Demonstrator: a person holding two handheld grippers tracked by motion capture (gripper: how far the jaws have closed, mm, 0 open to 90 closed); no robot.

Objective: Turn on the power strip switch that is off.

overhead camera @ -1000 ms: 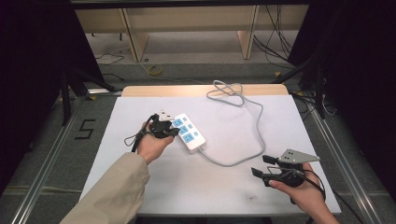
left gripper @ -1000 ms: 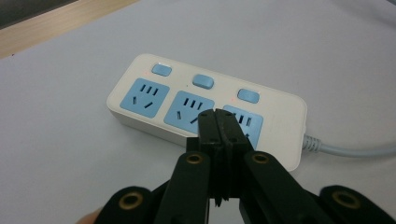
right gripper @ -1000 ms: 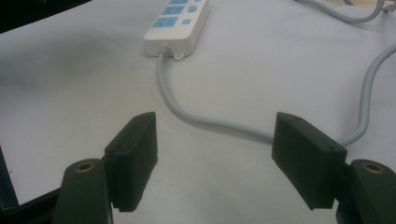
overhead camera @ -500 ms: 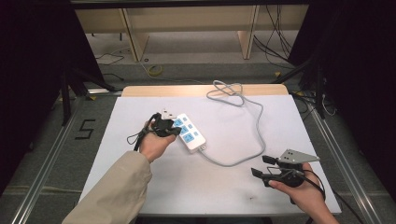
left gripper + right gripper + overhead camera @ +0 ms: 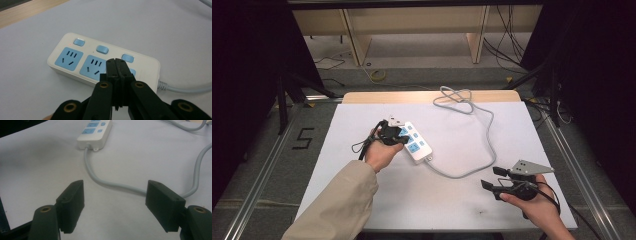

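**Closed left gripper over the power strip, right gripper wide apart near the front edge**

Nearest, at about 5 o'clock on the white surface (image 5: 452,200), the right gripper (image 5: 494,181) sits close to the front edge with its jaws spread wide and nothing between them. In the right gripper view the grey cable (image 5: 110,183) runs across the bare sheet just beyond the jaw tips, not touching them. Open surface stretches from this gripper toward 9 o'clock, up to the person's sleeve (image 5: 337,210).

Farther in, near the centre and slightly toward 10 o'clock, the left gripper (image 5: 116,61) has its jaws pressed together, their tips over the power strip (image 5: 75,53) by its third blue switch; whether they touch it cannot be told. The strip lies flat and diagonal, well clear of every edge.

Beyond it, the cable loops toward 1 o'clock and coils at the far wooden edge (image 5: 362,97).
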